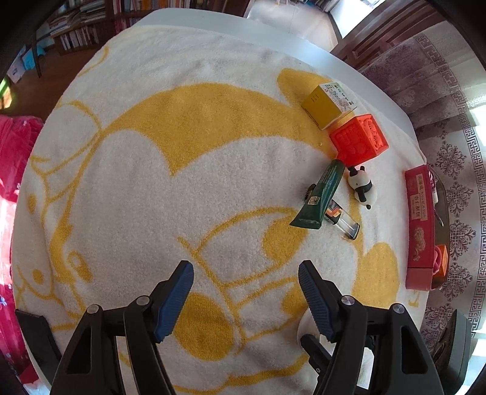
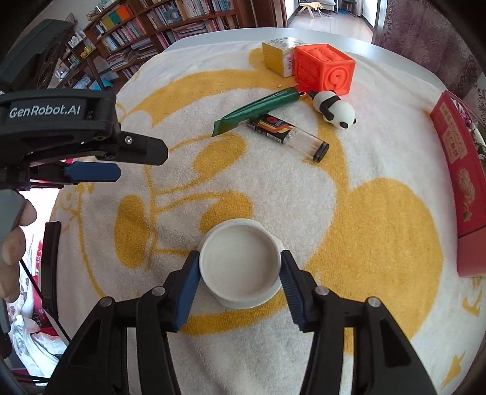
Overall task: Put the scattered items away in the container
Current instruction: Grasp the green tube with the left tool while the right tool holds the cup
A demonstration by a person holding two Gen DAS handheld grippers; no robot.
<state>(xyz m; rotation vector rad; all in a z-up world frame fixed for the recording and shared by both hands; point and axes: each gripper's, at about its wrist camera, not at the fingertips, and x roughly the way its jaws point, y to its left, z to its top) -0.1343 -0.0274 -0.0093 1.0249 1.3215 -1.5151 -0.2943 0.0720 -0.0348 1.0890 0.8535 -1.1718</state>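
Note:
A small white ceramic dish (image 2: 240,264) sits on the towel between my right gripper's (image 2: 240,267) blue pads, which touch its rim on both sides. Beyond it lie a green tube (image 2: 258,109), a clear bottle with a black cap (image 2: 291,135), a panda figure (image 2: 334,111), an orange cube (image 2: 323,68) and a yellow box (image 2: 278,56). The red container (image 2: 461,179) stands at the right edge. My left gripper (image 1: 246,273) is open and empty above bare towel; the tube (image 1: 322,194), panda (image 1: 361,185) and cube (image 1: 358,139) lie to its far right.
A white and yellow towel (image 2: 379,212) covers the round table. The left gripper body (image 2: 76,133) hangs at the left of the right wrist view. Bookshelves (image 2: 158,27) stand behind the table. The red container also shows in the left wrist view (image 1: 420,224).

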